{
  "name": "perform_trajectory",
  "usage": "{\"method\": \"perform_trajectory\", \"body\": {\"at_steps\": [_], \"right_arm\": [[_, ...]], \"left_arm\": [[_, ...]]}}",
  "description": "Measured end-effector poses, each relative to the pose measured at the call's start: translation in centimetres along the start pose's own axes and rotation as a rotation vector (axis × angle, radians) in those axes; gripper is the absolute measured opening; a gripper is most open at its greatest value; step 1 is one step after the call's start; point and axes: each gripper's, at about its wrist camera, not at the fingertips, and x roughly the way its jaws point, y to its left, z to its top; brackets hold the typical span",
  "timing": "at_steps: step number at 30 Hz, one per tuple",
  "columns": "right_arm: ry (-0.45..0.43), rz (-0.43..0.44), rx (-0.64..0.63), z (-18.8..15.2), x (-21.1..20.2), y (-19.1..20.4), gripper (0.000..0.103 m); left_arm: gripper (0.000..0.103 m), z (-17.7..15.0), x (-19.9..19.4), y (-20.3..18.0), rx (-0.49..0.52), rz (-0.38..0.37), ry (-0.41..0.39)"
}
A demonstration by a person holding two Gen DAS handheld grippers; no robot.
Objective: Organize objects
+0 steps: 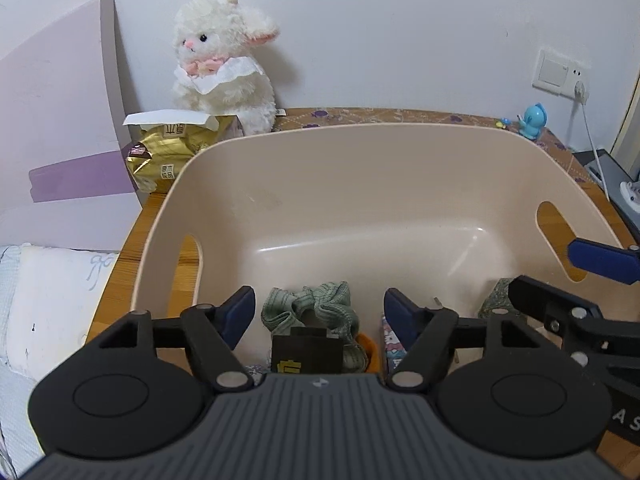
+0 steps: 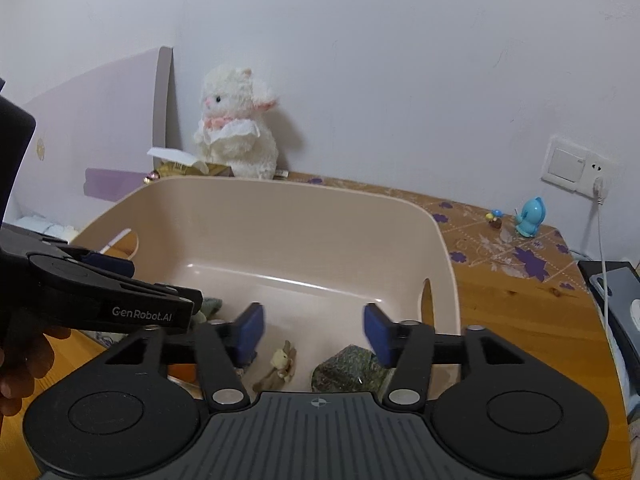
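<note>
While my left hand-held gripper (image 1: 319, 314) hovers with fingers apart, the green scrunchie (image 1: 320, 308) lies directly between them, inside the beige basket (image 1: 360, 184), nearer than my equally parted right hand-held gripper (image 2: 314, 330).

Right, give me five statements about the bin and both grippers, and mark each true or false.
1. The beige plastic bin holds a green scrunchie. True.
2. The left gripper is clamped on the scrunchie. False: its jaws stand open, with the scrunchie showing between them.
3. The right gripper is open and holds nothing. True.
4. The white plush lamb lies inside the bin. False: it sits behind the bin, against the wall.
5. The blue figurine stands on the table, outside the bin. True.
</note>
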Motion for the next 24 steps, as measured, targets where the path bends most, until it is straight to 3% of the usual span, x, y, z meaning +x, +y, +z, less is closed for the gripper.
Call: {"method": "perform_trajectory", "body": {"at_steps": [5,24], "right_arm": [[-0.022,-0.007,0.017,0.2,-1.3,0.1,0.077],[-0.096,-0.044,0.070,-1.2,-8.3,1.2,0.090]], "left_arm": [[0.078,-0.1,-1.4,0.2,-0.006,0.007,-0.024],[0.082,-2.6,-8.8,0.6,-0.032,0.009,-0.136]]}}
